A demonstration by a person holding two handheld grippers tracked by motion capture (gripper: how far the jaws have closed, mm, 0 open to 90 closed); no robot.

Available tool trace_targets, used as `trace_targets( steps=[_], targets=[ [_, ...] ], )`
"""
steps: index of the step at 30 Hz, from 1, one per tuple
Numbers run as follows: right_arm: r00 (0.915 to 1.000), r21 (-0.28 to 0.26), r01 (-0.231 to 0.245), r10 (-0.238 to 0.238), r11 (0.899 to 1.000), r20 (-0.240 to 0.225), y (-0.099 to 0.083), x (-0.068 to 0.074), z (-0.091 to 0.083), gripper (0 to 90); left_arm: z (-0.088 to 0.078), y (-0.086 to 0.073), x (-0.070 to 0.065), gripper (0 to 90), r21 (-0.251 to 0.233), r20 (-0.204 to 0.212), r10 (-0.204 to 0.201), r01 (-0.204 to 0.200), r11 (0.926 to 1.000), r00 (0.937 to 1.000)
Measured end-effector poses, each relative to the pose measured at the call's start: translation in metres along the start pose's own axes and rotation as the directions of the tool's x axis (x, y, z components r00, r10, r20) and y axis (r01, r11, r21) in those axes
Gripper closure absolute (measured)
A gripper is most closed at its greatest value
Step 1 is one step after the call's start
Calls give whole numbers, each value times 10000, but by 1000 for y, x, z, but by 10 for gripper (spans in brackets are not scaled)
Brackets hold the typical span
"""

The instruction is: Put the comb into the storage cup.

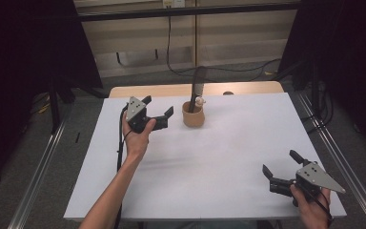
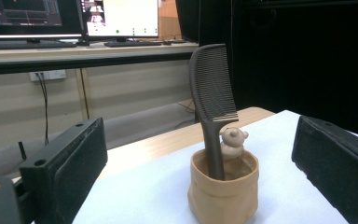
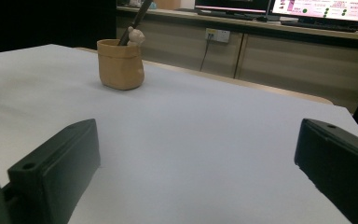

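A tan cup (image 1: 192, 116) stands at the back middle of the white table (image 1: 209, 162). In it a dark comb (image 1: 198, 87) stands upright beside a small bear figure (image 1: 199, 101). My left gripper (image 1: 158, 107) is held open just left of the cup, pointing at it, with nothing between its jaws. The left gripper view has the cup (image 2: 223, 192), the comb (image 2: 212, 100) and the bear (image 2: 233, 142) close ahead. Near the front right corner my right gripper (image 1: 281, 162) is open and empty, facing the cup (image 3: 120, 64) from far off.
A wooden tabletop strip (image 1: 171, 89) runs behind the white sheet. Black frame posts and cables stand at both sides and behind. Monitors (image 2: 121, 17) sit on a desk beyond the table. Bare white sheet lies between the two grippers.
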State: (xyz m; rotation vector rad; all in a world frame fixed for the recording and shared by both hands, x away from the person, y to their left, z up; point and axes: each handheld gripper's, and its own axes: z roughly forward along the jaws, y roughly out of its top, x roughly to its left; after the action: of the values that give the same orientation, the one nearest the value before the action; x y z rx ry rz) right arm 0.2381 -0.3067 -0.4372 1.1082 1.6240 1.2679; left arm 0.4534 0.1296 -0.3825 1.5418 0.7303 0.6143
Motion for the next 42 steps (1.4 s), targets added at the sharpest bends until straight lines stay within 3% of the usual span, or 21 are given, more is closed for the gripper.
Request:
trace_targets(
  steps=[5,13,17,26,34,42],
  targets=[
    [10000,-8,-9,9,10000,-4,0,0,0,0,-10,1,3,34,-97,-73,-105,104,9999,9999],
    [10000,26,27,-27,10000,29,0,0,0,0,-28,-1,3,44,131,-251,-3,7,9999,9997],
    [10000,32,19,-20,10000,39,0,0,0,0,-36,-2,5,45,135,-614,84,-76,9999,9981],
    [10000,41,31,-31,10000,39,0,1,0,0,-50,-9,3,48,325,-650,190,-169,9993,9977],
    [10000,48,26,-26,10000,41,0,1,0,0,-65,-16,3,49,276,-824,27,-4,9996,9966],
    [10000,54,8,-8,10000,-25,0,2,2,0,-78,-19,5,46,430,-997,181,-138,9990,9949]
  ],
)
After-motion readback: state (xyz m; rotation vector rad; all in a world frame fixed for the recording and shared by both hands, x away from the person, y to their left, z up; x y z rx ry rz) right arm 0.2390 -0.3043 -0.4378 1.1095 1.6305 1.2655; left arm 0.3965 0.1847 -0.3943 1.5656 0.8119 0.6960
